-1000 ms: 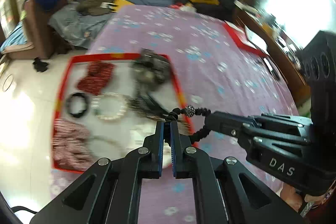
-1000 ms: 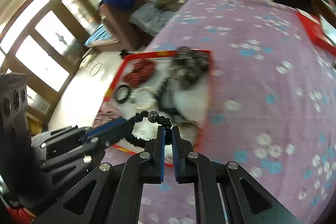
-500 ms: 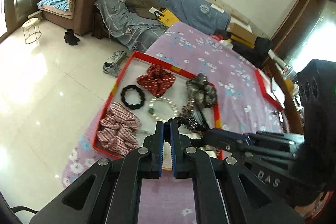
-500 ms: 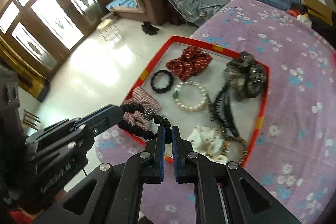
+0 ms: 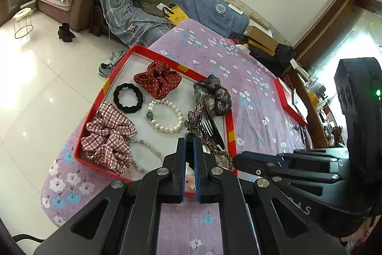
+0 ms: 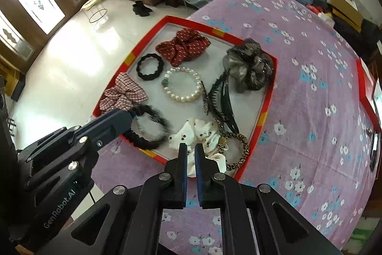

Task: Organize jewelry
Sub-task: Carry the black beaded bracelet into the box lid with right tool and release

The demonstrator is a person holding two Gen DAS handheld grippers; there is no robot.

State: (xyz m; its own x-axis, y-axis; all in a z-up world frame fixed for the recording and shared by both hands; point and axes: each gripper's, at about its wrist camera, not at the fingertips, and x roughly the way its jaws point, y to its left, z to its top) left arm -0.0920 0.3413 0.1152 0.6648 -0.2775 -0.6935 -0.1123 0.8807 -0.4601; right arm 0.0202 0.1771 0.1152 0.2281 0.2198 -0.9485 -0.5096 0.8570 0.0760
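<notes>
A red-rimmed tray on the purple floral cloth holds hair ties and bracelets. My left gripper is shut on a black beaded bracelet that hangs, blurred, over the tray's near left corner. In the left wrist view its jaws are close together with a dark bit of the bracelet at the tips. My right gripper has its jaws narrowly apart with nothing between them, above a white scrunchie. It also shows in the left wrist view at the tray's near right corner.
In the tray lie a red dotted scrunchie, black hair tie, pearl bracelet, checked scrunchie, grey scrunchie, black hair claws and a leopard band. Another red tray sits far right. The table edge drops to the floor at left.
My right gripper has let go of the black beaded bracelet and drawn back right. The bracelet now hangs from my left gripper alone. Both cameras have risen above the tray.
</notes>
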